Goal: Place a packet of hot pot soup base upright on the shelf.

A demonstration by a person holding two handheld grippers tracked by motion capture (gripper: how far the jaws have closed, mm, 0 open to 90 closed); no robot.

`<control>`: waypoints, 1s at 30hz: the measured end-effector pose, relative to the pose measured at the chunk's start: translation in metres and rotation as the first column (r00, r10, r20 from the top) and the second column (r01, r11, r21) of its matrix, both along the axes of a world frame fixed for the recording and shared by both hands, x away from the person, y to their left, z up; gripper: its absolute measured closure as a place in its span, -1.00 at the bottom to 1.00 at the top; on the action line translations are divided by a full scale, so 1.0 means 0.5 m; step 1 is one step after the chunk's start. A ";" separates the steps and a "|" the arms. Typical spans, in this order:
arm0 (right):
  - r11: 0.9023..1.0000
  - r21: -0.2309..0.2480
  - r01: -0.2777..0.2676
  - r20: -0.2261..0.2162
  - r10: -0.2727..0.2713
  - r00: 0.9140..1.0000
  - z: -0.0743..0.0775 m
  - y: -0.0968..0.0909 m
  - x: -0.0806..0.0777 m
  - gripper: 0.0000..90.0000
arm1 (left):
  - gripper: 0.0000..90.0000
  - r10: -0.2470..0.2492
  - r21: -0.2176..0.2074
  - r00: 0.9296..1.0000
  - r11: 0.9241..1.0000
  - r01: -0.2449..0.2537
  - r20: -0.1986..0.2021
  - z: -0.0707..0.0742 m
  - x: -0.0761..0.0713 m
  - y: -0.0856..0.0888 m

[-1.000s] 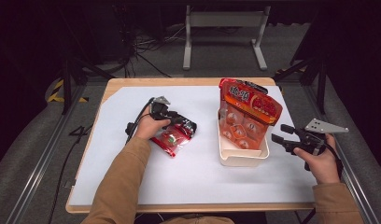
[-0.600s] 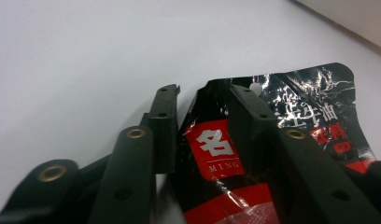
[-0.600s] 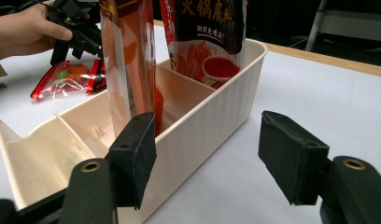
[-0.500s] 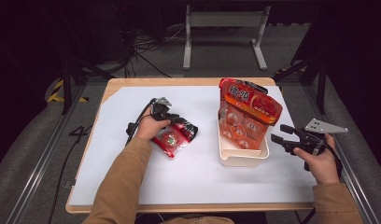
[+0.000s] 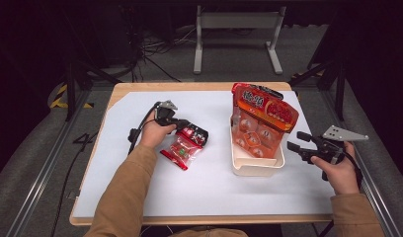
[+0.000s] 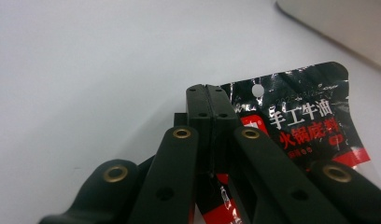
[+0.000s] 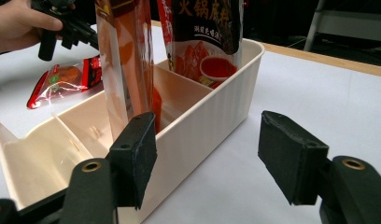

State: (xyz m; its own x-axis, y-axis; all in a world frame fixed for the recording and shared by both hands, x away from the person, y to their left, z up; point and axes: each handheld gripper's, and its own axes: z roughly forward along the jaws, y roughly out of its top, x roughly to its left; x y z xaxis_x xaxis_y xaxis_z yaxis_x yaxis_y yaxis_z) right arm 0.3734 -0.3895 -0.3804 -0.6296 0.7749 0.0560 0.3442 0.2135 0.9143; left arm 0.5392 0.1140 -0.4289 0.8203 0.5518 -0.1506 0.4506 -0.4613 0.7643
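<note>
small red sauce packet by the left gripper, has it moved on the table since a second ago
No. The small red plastic sauce packet lies at the same spot left of the cream plastic bin; the left gripper has just closed its fingers on the packet's top edge.

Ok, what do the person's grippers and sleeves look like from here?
Both grippers are black with linked arms and brass-coloured rivets. The left gripper trails a black cable; the right gripper carries a grey three-cornered plate. Its jaws have thick black pads. The sleeves are tan.

Red-black sauce packet, flat on table, edge pinched
</note>
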 end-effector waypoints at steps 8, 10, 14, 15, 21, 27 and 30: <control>1.000 0.004 0.003 0.001 -0.003 1.000 0.002 0.000 0.000 -0.17 | 1.00 -0.009 -0.064 1.000 0.998 0.010 0.023 0.045 -0.026 0.021; 1.000 0.004 0.003 0.002 -0.003 1.000 0.002 0.000 0.000 -0.17 | 1.00 -0.019 -0.083 0.999 0.996 0.023 0.044 0.064 -0.040 0.028; 1.000 0.002 0.004 0.005 -0.004 1.000 0.003 0.000 0.000 -0.17 | 1.00 -0.027 -0.109 0.998 0.993 0.034 0.063 0.083 -0.057 0.035; 1.000 0.000 0.005 0.005 -0.005 1.000 0.003 0.000 0.000 -0.17 | 1.00 -0.030 -0.117 0.997 0.992 0.038 0.069 0.090 -0.063 0.037; 1.000 -0.008 0.009 0.006 -0.009 1.000 0.003 0.002 0.002 -0.16 | 1.00 -0.066 -0.127 0.991 0.989 0.081 0.118 0.133 -0.107 0.044; 1.000 -0.015 0.010 0.005 -0.010 1.000 0.001 0.002 0.004 -0.15 | 1.00 -0.112 -0.110 0.980 0.985 0.131 0.167 0.171 -0.155 0.044; 1.000 -0.015 0.011 0.005 -0.011 1.000 0.001 0.002 0.004 -0.15 | 1.00 -0.123 -0.109 0.977 0.984 0.144 0.175 0.179 -0.167 0.043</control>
State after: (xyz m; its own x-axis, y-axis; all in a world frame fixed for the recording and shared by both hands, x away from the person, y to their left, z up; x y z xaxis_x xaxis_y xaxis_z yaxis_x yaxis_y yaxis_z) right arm 0.3755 -0.3885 -0.3797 -0.6215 0.7824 0.0415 0.3422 0.2234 0.9127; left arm 0.4556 0.1353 -0.3395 0.9045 0.4217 -0.0637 0.2522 -0.4084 0.8773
